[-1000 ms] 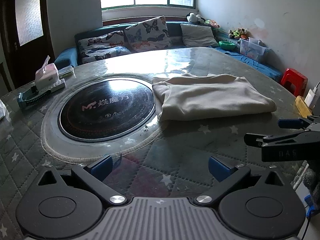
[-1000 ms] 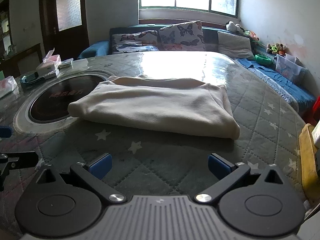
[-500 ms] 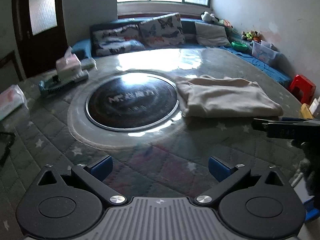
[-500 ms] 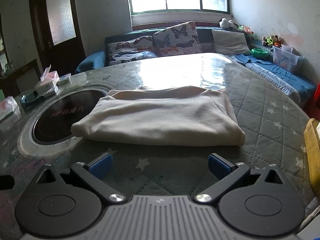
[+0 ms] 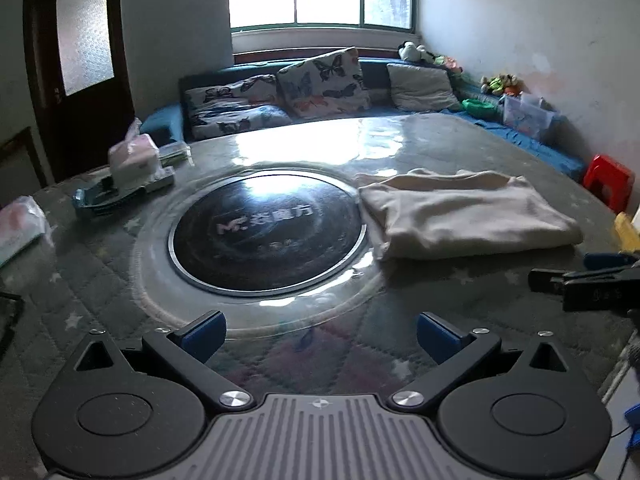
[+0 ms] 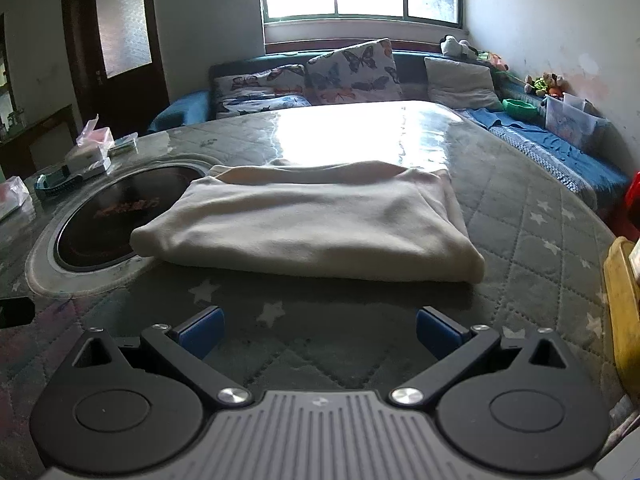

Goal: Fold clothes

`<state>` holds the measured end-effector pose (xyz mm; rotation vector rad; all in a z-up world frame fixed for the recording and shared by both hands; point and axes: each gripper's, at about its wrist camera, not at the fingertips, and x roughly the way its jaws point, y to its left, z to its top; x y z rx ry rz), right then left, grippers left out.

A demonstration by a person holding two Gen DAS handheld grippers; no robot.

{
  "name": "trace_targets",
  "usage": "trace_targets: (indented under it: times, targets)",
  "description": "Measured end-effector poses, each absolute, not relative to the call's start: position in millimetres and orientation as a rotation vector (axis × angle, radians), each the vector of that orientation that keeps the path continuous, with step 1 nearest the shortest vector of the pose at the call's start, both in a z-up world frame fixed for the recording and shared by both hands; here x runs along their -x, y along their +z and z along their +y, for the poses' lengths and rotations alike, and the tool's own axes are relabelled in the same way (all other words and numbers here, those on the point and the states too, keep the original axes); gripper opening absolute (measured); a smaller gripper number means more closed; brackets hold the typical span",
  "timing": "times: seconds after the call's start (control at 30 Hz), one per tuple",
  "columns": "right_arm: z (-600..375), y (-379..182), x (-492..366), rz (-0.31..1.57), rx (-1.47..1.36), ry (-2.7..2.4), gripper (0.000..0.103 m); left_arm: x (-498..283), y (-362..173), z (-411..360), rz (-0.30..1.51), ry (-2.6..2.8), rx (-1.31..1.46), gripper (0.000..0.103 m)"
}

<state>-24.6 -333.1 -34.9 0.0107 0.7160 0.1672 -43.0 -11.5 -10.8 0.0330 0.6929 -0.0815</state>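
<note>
- A tissue box [image 5: 134, 159] is seen at the far left of the table [image 5: 92, 264].
- A round black glass plate [image 5: 266, 230] is set into the table's middle.
- The left gripper [image 5: 319, 331] is held released and empty, near the plate.
- The folded cream garment [image 6: 320, 224] is laid right of the plate, its left edge overlapping the rim.
- The right gripper [image 6: 319, 331] is held released, just short of the garment's near edge.

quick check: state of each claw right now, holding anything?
Left claw: open, holding nothing, over the table short of the folded cream garment.
Right claw: open, holding nothing.
</note>
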Motion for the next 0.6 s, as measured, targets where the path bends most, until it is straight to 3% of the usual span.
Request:
trace_targets:
  times: [0.6]
  targets:
    - [-321.0, -39.5, 38.5, 0.714, 0.058, 0.186, 0.103, 45.9, -20.0, -49.8, 0.682, -0.176, -0.050, 0.103]
